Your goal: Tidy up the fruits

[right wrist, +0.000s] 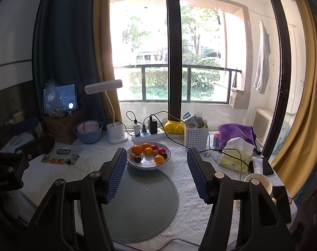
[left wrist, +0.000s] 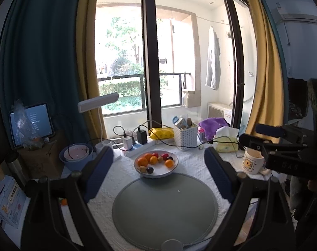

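A white bowl [left wrist: 156, 174] [right wrist: 152, 164] sits on the white tablecloth, just beyond a round grey-green mat [left wrist: 164, 211] [right wrist: 137, 205]. It holds several fruits: oranges [left wrist: 142, 161] [right wrist: 136, 150], red ones [right wrist: 161, 151], dark plums [left wrist: 150, 169] [right wrist: 137, 159] and small brown ones. My left gripper [left wrist: 158, 152] hangs open above the mat's near side, short of the bowl, with nothing between its blue pads. My right gripper [right wrist: 156, 153] is open too, narrower, and also empty and short of the bowl. It shows side-on at the right of the left wrist view.
Behind the bowl lie a power strip [right wrist: 147, 135] with chargers and cables, a desk lamp [right wrist: 116, 133], a blue bowl [right wrist: 88, 135] and a white basket [right wrist: 196, 137]. A tissue pack [right wrist: 234, 156] and mug [left wrist: 252, 163] stand right. A fruit-printed sheet [right wrist: 60, 156] lies left.
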The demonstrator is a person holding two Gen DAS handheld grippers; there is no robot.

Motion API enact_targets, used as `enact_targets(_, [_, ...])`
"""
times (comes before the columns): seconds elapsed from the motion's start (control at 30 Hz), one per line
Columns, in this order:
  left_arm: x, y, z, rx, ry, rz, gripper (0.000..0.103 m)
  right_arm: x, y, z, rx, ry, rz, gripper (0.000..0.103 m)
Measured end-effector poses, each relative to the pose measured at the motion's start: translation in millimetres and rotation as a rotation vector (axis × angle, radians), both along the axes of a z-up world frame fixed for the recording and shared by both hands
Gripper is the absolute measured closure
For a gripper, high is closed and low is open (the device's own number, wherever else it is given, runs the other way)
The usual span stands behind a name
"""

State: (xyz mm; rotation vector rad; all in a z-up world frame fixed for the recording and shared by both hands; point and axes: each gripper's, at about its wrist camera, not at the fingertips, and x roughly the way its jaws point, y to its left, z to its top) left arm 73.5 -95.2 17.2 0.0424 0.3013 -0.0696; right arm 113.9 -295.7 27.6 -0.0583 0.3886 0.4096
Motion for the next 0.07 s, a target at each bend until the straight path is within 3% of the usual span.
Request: enact_targets(0.07, [0.7, -0.1, 1.4, -0.006, 0.001, -0.005, 0.013, 0.1, -0.9, 0.1, 0.001, 0.0, -0.001, 0.04])
